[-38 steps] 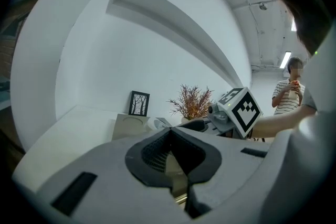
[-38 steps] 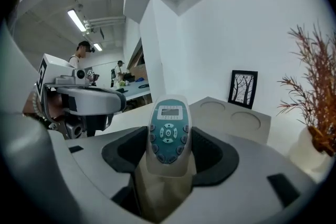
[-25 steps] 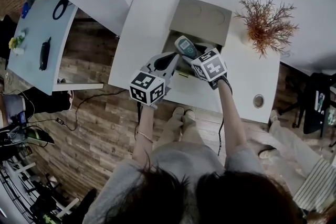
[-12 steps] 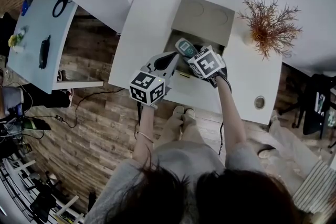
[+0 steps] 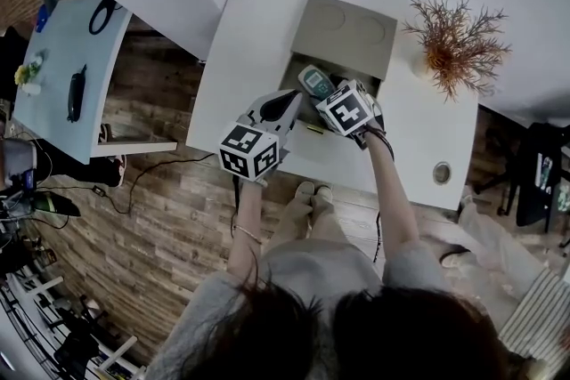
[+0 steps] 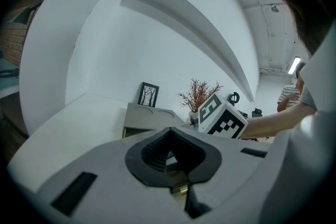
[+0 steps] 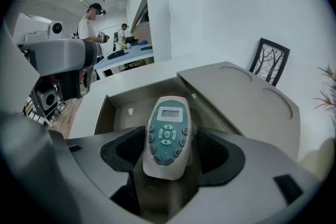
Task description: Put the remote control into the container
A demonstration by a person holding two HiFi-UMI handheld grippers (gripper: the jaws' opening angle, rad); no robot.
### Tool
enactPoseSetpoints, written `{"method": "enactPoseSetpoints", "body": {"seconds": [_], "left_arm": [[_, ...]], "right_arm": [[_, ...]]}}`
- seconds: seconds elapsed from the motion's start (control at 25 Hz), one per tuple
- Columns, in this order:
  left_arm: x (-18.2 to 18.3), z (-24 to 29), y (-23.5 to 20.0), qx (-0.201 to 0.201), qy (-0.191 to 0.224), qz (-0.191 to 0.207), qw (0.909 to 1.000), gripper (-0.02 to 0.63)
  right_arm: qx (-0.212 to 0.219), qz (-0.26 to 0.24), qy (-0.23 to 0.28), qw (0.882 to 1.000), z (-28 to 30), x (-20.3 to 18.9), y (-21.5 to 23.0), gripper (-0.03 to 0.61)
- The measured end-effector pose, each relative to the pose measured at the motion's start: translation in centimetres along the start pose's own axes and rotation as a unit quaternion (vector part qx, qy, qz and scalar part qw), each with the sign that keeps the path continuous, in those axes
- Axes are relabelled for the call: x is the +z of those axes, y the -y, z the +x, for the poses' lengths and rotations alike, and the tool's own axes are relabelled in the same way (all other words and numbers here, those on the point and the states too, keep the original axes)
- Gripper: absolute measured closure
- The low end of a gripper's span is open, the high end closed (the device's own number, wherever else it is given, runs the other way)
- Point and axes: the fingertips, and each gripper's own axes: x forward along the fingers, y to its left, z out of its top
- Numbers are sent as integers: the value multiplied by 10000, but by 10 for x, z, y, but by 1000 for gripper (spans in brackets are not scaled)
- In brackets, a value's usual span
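Remote control: pale grey handset with a teal button panel and a small screen (image 7: 167, 136) — lies lengthwise between the right gripper's (image 7: 172, 150) jaws, nose tilted down toward the opening ahead.
Right gripper: jaws have just been opening and stand wide; the pads do not appear to press on the handset.
Container: grey rectangular box (image 7: 113, 107), just below and ahead of the right gripper, its flat lid (image 7: 247, 97) folded back beyond.
Left gripper: (image 6: 170, 152) jaws drawn together at the box's near edge, beside the right gripper; probably steadying it.
Done: handset brought over the opening, release apparently begun.
Left: handset not yet resting inside — it must slide clear of the jaws.
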Motion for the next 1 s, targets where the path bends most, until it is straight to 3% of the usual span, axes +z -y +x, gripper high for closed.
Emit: {"method": "enactPoseSetpoints", "body": {"seconds": [0.44, 0.64, 0.76, 0.88, 1.0], "left_arm": [[9, -6, 5, -74, 98, 49, 9999, 611], [16, -11, 12, -139, 187, 110, 9997, 611], [20, -14, 19, -183, 245, 147, 9994, 611], [26, -19, 27, -247, 327, 198, 9990, 611], [35, -25, 36, -323, 437, 280, 9981, 609]], "right_arm": [[27, 579, 688, 9959, -22, 16, -4, 284], [5, 956, 1203, 9881, -47, 29, -10, 293], [-40, 1107, 1575, 9813, -67, 38, -13, 345], [-199, 1180, 1963, 9732, -91, 46, -15, 440], [-257, 1283, 2285, 9647, -114, 53, -21, 459]]}}
